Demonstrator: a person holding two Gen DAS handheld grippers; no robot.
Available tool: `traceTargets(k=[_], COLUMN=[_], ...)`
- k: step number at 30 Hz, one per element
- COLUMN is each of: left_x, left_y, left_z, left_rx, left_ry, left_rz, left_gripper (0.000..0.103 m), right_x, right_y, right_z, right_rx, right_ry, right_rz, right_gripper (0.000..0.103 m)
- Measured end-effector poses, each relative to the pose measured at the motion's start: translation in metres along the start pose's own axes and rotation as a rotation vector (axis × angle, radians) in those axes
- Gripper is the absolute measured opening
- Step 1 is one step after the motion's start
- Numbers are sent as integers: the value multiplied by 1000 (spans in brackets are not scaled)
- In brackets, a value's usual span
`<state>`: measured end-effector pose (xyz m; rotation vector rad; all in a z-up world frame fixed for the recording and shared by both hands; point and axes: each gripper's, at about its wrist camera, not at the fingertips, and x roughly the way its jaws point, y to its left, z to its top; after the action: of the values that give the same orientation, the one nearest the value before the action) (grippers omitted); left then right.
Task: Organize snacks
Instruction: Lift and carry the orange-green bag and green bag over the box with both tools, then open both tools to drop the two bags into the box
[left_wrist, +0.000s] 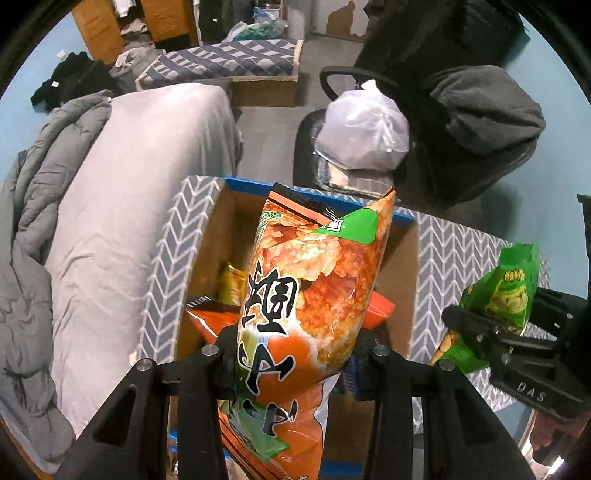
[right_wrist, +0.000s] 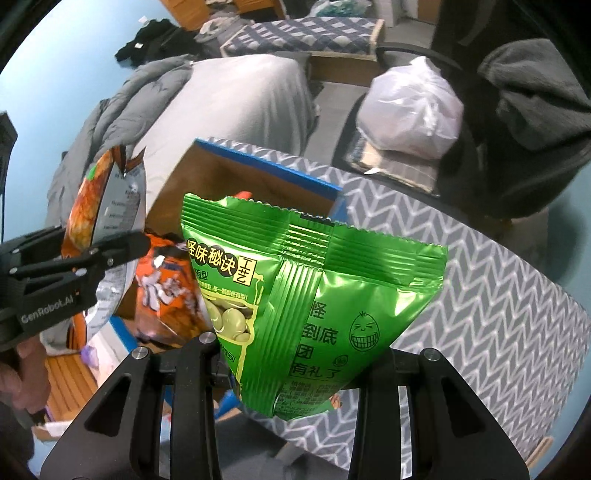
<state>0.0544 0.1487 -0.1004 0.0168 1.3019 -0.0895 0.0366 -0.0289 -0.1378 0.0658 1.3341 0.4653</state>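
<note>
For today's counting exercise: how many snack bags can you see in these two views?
5: orange bag in the left gripper's jaws, green bag in the right's, two orange and one yellow in the box. More may be hidden.

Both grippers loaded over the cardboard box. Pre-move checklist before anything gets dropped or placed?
1. Left gripper clamped on orange snack bag: ok, the bag is pinched between the jaws.
2. Right gripper clamped on green snack bag: ok, pinched near its lower end.
3. Cardboard box open on top: ok.
4. Room left in the box: cannot tell; other packets lie inside and the orange bag hides most of the floor.
5. The two grippers apart: ok, a clear gap shows between them.
6. Green bag over the box: not ok, it hangs over the patterned cloth beside it.
</note>
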Motion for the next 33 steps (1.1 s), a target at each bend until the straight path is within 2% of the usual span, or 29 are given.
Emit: traceTargets(k=[11,19,24,27,33], left_x=[29,48,51,47,37], left_y=[19,24,30,34,35], left_z=[18,28,28,27,23], left_rx=[22,24,10,2,-4], left_ry=[28,55,63,50,48], left_rz=[-18,-42,-37,-36,-28], left_gripper=[41,44,54,62,63], right_x=[34,51,54,52,41], right_y=[41,51,56,59,58], right_z=[20,22,22,20,19], right_rx=[-19,-15,-22,-21,-27], right_ry=[54,108,129,128,112], right_rz=[36,23,21,14,-9], right_gripper=[34,35,38,48,56])
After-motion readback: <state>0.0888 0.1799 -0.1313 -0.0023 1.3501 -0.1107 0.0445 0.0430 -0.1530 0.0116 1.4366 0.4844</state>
